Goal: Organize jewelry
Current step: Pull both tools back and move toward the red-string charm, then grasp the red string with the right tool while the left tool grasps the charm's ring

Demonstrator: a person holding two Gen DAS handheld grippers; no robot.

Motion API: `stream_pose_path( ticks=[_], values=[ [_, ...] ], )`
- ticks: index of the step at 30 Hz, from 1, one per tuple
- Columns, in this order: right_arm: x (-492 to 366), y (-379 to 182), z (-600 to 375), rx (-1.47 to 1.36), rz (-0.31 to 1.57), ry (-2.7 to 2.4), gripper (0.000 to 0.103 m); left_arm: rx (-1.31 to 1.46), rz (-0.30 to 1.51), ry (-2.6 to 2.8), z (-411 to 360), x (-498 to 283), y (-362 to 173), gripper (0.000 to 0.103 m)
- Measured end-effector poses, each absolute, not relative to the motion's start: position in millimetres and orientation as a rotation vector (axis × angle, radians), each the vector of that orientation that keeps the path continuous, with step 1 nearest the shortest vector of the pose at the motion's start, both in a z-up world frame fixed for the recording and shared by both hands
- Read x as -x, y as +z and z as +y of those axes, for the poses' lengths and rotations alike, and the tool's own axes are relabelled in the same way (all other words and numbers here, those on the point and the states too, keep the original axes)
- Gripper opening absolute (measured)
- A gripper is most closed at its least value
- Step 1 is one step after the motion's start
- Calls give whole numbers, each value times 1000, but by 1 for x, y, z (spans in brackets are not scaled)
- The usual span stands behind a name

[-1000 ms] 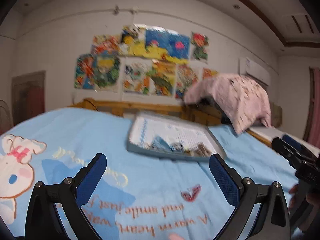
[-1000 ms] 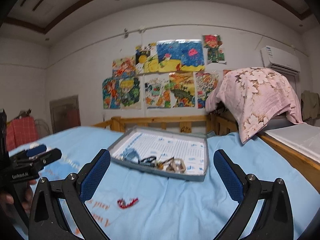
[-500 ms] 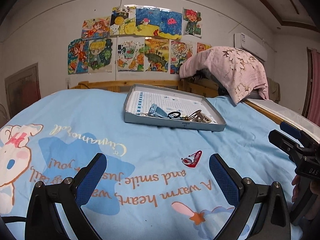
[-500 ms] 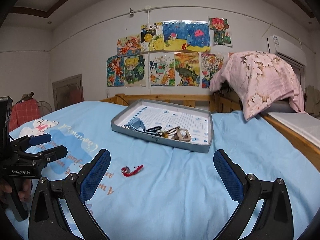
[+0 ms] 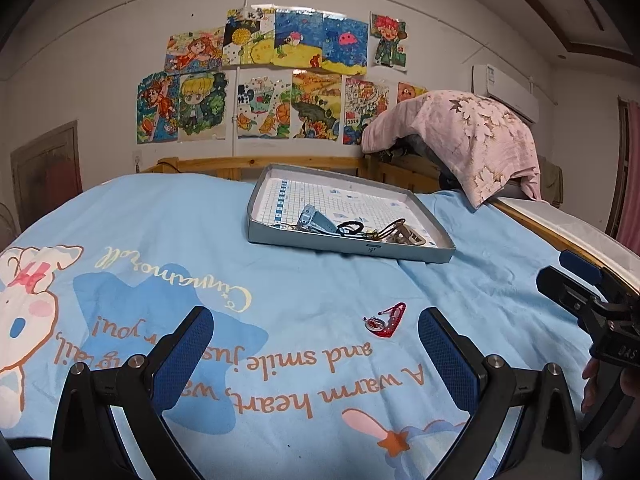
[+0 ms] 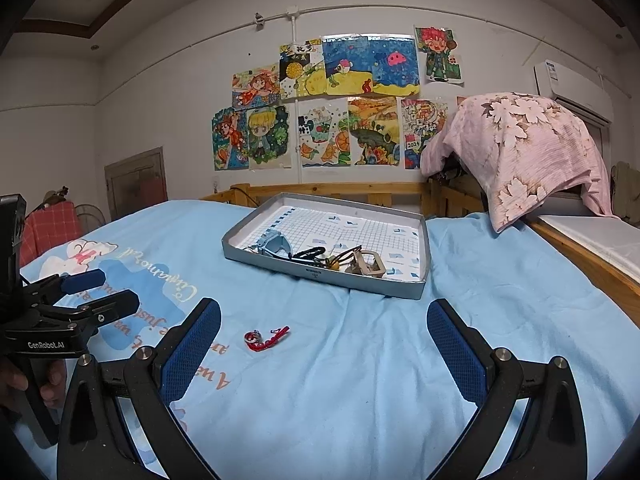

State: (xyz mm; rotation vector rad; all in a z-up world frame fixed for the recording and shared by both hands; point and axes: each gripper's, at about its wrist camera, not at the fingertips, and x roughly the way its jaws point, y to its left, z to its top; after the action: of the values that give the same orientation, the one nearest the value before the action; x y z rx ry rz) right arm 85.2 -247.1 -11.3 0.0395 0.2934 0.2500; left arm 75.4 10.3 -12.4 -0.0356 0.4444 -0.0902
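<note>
A light blue bedsheet (image 6: 400,360) printed with orange lettering and a white-and-pink cartoon rabbit at 9 o'clock is noted. A grey tray (image 6: 360,280) lined with blue-gridded white paper is recorded. A red trinket (image 6: 266,338) is observed. A pink floral cloth (image 6: 520,152) is seen at 2 o'clock.

Item count, both wrist views:

- Grippers: 2. Left gripper (image 5: 312,344), right gripper (image 6: 324,340).
- Trays: 1, grey tray (image 6: 404,286) on bed.
- Loose jewelry on sheet: 1 pc, red charm (image 6: 266,338), also at (image 5: 386,320).
- Items in tray: approx. 4 distinct: 1 blue-grey clip (image 6: 276,244), 1 black hair tie (image 6: 310,253), 1 beige buckle (image 6: 370,264), 1 small yellow pc (image 6: 334,266). Pile is tangled; exact qty can't be confirmed.
- Wall drawings (image 6: 332,108): approx. 10.
- Pink cloths: 1 (image 6: 520,152).
- AC units: 1 (image 6: 572,86).
</note>
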Motion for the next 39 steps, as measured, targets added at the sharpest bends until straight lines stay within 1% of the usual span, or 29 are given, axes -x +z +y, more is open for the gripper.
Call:
stream_pose_path(
  ticks=[7,13,19,20,21,22,24,27,28,30,32,33,34,35,36,38,39],
  values=[
    [-107,-9,-244,-73,353,321,101,110,507,-53,27,-112,-10,103],
    [-134,-6,-238,-60,363,367,101,142,538,-42,31,-143,-13,103],
    [-168,-14,-239,-116,426,392,100,193,588,-93,33,-167,-20,102],
    [-172,-17,-238,-121,438,397,98,207,600,-116,33,-170,-23,99],
    [-177,-20,-238,-123,449,401,89,214,608,-129,33,-172,-26,97],
    [-181,-23,-238,-122,461,405,76,216,618,-141,33,-174,-28,94],
    [-188,-29,-236,-115,489,407,67,213,635,-159,30,-177,-34,91],
    [-196,-38,-235,-109,523,424,60,196,656,-187,24,-180,-42,84],
    [-198,-41,-234,-106,533,431,57,187,663,-196,21,-181,-44,80],
    [-202,-47,-230,-101,552,444,54,174,678,-215,16,-183,-49,76],
    [-206,-51,-229,-101,563,455,47,165,693,-240,11,-184,-52,66],
    [-208,-54,-227,-100,571,461,43,160,701,-253,8,-186,-54,63],
    [-210,-55,-226,-96,575,464,40,156,708,-266,6,-187,-55,57],
    [-212,-58,-223,-88,581,469,39,152,722,-288,2,-189,-58,53],
    [-215,-60,-221,-81,589,478,37,153,731,-305,0,-190,-59,51],
    [-218,-63,-218,-71,606,496,36,161,755,-350,-2,-193,-63,42],
    [-222,-64,-217,-68,619,510,33,165,771,-376,-4,-194,-65,41]
  ],
)
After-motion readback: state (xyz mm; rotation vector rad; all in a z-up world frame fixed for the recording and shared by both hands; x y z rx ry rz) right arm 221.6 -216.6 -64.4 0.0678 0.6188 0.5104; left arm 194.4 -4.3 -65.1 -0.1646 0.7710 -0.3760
